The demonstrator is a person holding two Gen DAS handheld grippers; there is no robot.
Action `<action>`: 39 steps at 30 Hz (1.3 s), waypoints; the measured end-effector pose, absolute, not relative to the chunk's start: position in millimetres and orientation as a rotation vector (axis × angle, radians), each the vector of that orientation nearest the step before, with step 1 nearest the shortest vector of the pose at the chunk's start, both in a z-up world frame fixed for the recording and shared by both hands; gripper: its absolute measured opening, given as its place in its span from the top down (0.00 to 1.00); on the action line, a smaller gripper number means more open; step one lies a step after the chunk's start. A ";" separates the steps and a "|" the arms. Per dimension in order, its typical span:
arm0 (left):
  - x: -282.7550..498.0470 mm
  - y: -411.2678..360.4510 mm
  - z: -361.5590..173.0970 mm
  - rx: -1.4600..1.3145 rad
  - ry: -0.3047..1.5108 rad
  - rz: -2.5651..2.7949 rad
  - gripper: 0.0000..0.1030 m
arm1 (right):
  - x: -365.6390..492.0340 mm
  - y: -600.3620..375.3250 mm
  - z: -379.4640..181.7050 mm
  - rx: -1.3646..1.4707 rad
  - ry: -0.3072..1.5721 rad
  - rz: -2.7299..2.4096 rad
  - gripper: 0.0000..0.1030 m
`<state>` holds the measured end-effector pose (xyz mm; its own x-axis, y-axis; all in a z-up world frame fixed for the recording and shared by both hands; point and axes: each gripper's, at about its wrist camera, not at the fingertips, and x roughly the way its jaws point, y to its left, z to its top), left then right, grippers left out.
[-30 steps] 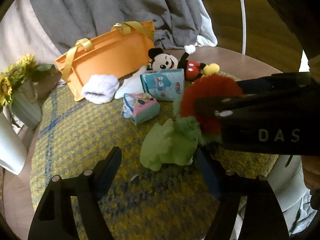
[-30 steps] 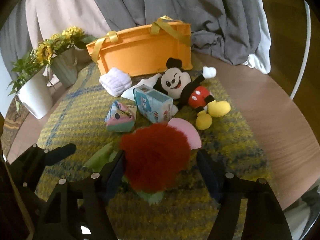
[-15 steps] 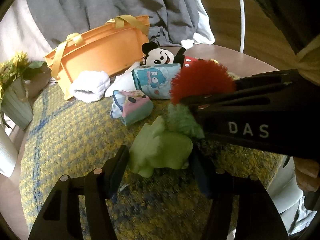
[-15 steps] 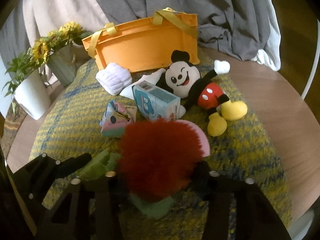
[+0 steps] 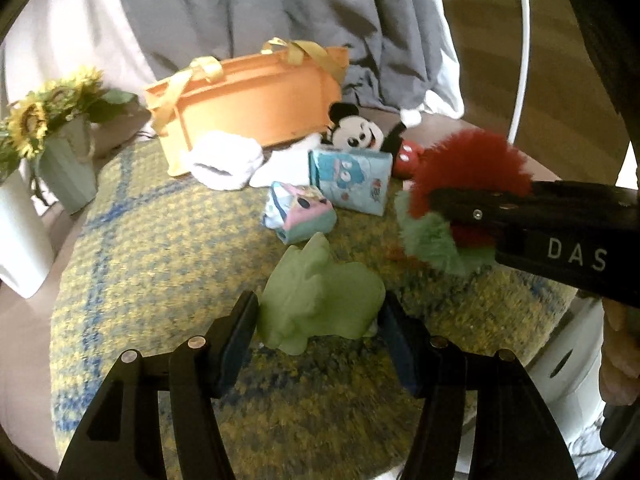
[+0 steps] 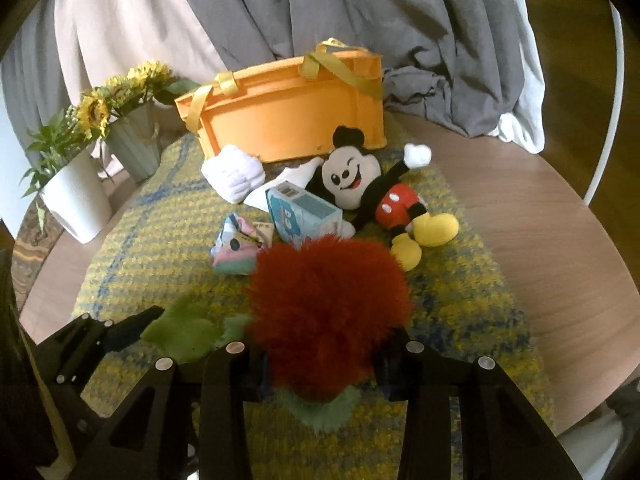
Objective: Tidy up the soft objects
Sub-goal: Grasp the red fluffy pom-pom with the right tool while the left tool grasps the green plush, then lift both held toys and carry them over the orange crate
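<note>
My left gripper has its jaws against both sides of a light green plush bunny that lies on the yellow-blue mat. My right gripper is shut on a red fluffy pompom toy with green fuzz underneath and holds it above the mat; it also shows in the left wrist view. An orange bag with yellow handles stands at the back. A Mickey Mouse plush, a white rolled cloth and two small soft packs lie in front of it.
A sunflower pot and a white planter stand at the left edge of the round wooden table. Grey drapes hang behind. A white pole rises at the right.
My left gripper moved forward and closed around the green bunny. My right gripper shut on the red pompom toy and lifted it off the mat, away from the bunny.
</note>
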<state>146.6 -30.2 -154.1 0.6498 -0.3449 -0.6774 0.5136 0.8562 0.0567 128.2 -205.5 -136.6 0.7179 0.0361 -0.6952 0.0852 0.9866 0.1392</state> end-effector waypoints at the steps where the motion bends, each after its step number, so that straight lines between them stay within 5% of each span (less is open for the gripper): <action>1: 145.4 -28.4 -150.0 0.242 0.707 -0.485 0.41 | 126.6 -205.8 -134.2 0.163 0.764 -0.027 0.62; 39: 231.7 48.6 0.5 0.083 0.438 -0.499 0.41 | 163.7 -154.6 -9.3 0.177 0.449 -0.131 0.62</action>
